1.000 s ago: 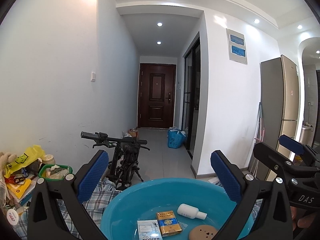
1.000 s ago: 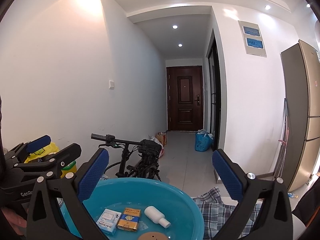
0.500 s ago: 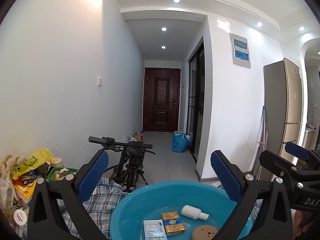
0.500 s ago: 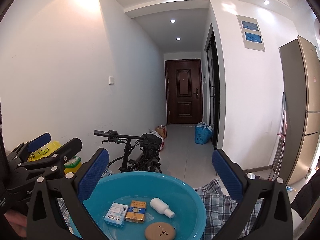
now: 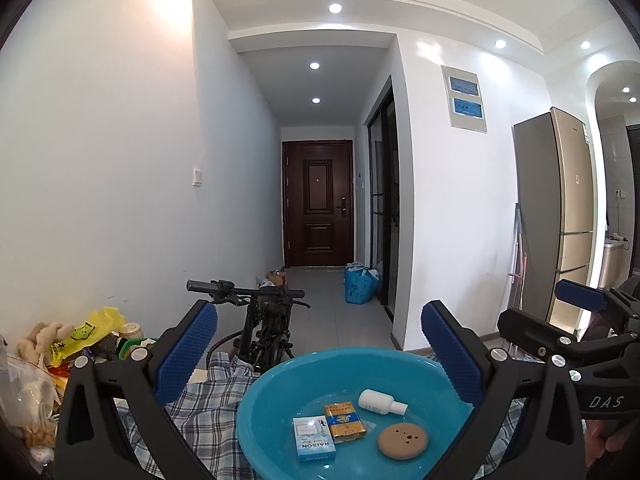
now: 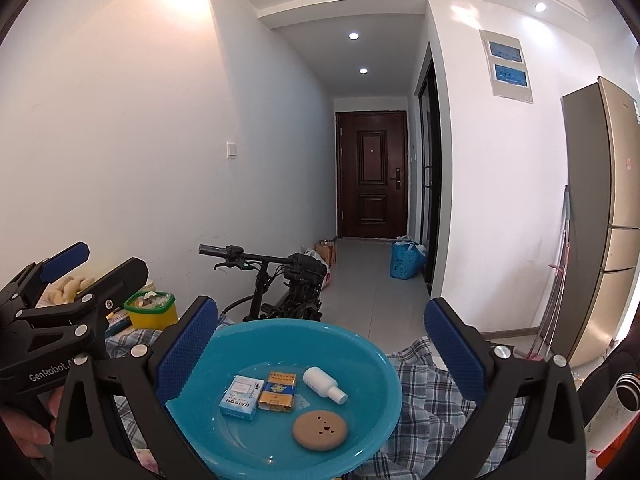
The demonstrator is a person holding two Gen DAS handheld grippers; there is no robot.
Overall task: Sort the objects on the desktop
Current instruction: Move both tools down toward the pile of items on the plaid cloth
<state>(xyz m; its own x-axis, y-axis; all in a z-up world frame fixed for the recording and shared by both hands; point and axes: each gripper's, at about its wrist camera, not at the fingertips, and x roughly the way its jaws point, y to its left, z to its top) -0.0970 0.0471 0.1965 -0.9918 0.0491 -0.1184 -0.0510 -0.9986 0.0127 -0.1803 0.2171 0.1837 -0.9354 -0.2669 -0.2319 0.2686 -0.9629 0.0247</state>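
White bottle (image 6: pixel 324 385) in the basin (image 6: pixel 372 364) points cap toward 4 o'clock; both grippers (image 5: pixel 318 350) (image 6: pixel 320 344) spread, empty. Only the right view shows a flask (image 6: pixel 628 394).

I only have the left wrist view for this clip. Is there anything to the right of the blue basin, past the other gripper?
Observer: Yes. The right wrist view shows a dark flask at the far right edge, beyond the checked cloth.
Operator: The green-rimmed tub on the left is half hidden for me. What does it look like?
Observer: It is a yellow tub, standing upright, filled with small items I cannot identify.
Operator: Is the right gripper holding anything?
Observer: No. The right gripper is open, with nothing between its pads, and the blue basin is in front of it.
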